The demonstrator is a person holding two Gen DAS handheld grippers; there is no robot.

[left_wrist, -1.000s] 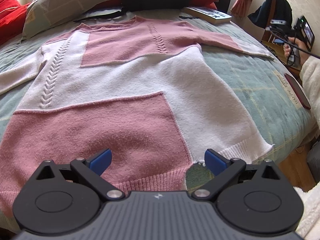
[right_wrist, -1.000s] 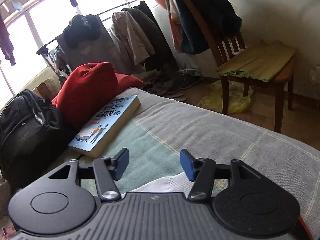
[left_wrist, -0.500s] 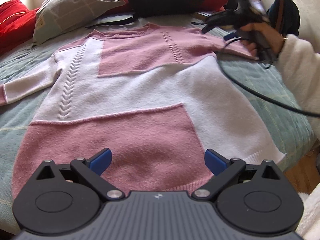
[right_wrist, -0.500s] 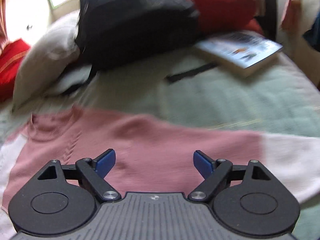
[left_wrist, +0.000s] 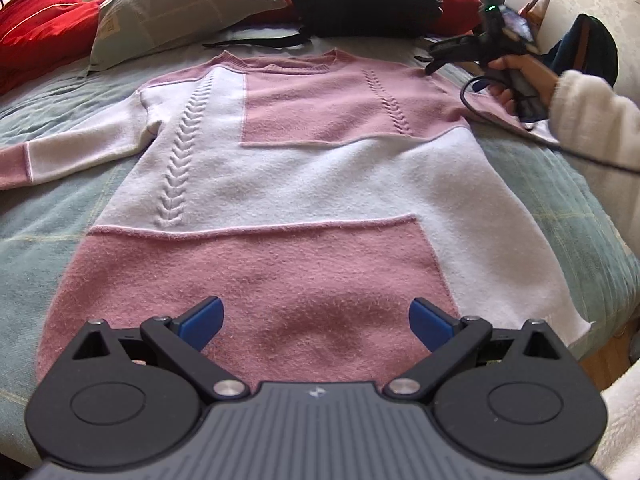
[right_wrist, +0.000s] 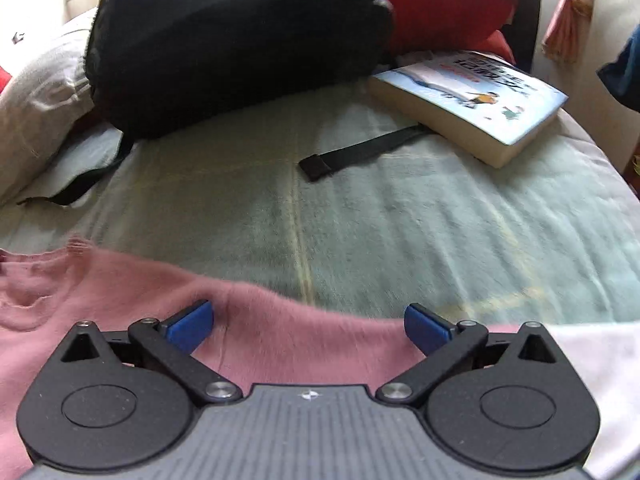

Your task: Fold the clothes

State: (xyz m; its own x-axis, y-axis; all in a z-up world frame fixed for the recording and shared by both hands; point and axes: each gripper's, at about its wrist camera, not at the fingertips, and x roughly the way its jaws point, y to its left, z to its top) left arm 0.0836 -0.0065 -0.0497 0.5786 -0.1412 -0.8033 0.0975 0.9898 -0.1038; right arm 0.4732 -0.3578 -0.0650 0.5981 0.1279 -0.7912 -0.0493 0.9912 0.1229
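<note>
Swung from the chair side to the sweater's (left_wrist: 304, 184) far shoulder, right tongs (right_wrist: 308, 326) just opened wide, left tongs (left_wrist: 316, 320) agape at the hem, both empty; lay flat on the bed (right_wrist: 360, 208), soft, limp knit, best pinched at shoulder and hem.

Sweater (left_wrist: 304, 184): fuzzy knitted wool, matt, with raised cable ribs. Bed (right_wrist: 360, 216) cover: soft woven cloth, slightly rumpled. Book (right_wrist: 472, 100): glossy paper cover. Backpack (right_wrist: 240, 28): dark, faintly shiny fabric. Left claw (left_wrist: 316, 320): matt black plastic.

Black ribbed gripper (left_wrist: 316, 316) bodies, blue fingertip pads (left_wrist: 202, 317); silver pivot screws (left_wrist: 225, 387); fluffy cream sleeve (left_wrist: 592, 120)
</note>
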